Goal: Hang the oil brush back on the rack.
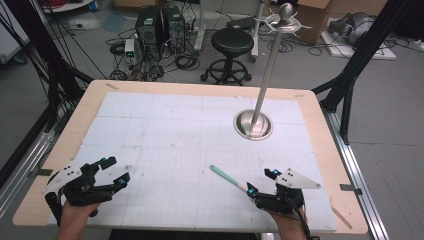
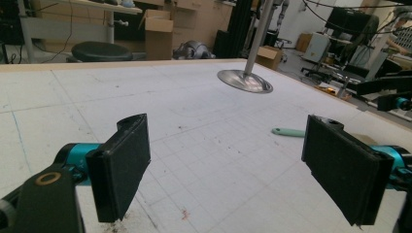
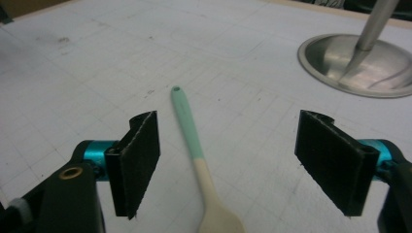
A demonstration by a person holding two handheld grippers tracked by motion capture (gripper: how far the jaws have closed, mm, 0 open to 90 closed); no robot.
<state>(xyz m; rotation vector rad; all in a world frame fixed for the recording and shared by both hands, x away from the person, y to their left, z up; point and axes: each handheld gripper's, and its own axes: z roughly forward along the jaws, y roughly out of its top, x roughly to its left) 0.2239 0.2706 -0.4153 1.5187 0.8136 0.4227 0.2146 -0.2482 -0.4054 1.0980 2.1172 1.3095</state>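
A spoon (image 1: 227,178) with a mint-green handle and a pale bowl lies flat on the white gridded mat at the front right. Its handle points to the back left. My right gripper (image 1: 262,181) is low over the spoon's bowl end. In the right gripper view the spoon (image 3: 187,121) runs between the two jaws of my right gripper (image 3: 233,165), nearer the left pad, and neither pad touches it. My left gripper (image 1: 114,171) rests at the front left with its jaws wide and nothing between them. The left gripper view looks past my left gripper (image 2: 228,170) to the spoon (image 2: 288,131) beyond.
A metal stand with a round dished base (image 1: 253,125) and a tall leaning pole (image 1: 270,65) is on the mat at the back right. The mat (image 1: 165,130) covers most of the wooden table. A stool (image 1: 232,42), computers and cables are on the floor behind.
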